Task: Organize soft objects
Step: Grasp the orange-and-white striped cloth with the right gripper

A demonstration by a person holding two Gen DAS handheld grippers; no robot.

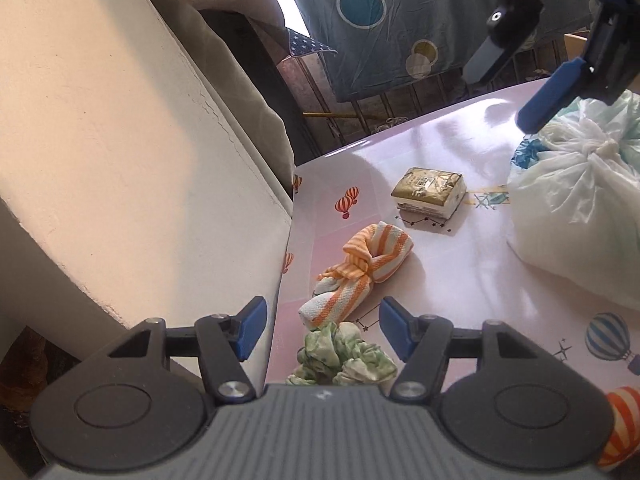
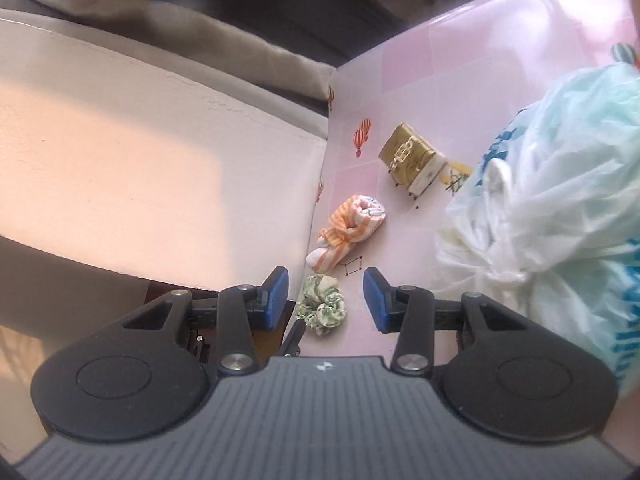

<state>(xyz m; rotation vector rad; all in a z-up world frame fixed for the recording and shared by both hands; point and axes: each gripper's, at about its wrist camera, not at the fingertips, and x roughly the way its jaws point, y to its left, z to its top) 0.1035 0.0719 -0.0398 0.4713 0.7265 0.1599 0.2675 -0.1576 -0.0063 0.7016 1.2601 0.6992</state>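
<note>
On the pink tablecloth (image 1: pixel 460 280) a green scrunchie (image 1: pixel 344 356) lies just ahead of my left gripper (image 1: pixel 324 328). That gripper is open, its blue pads apart and touching nothing. Beyond the scrunchie lie an orange-striped knotted towel (image 1: pixel 356 272) and a gold tissue pack (image 1: pixel 430 196). A knotted white plastic bag (image 1: pixel 580 200) fills the right side. My right gripper (image 1: pixel 504 96) hangs above the bag, open and empty. In the right wrist view, the right gripper (image 2: pixel 326 296) frames the scrunchie (image 2: pixel 322 306) from high up, with the towel (image 2: pixel 348 232), the tissue pack (image 2: pixel 412 160) and the bag (image 2: pixel 560 200) beyond.
A cream wall (image 1: pixel 120 140) runs close along the table's left edge. Behind the table's far edge hangs a blue sheet with circles (image 1: pixel 380 20) over a railing. Hot-air balloon prints dot the cloth.
</note>
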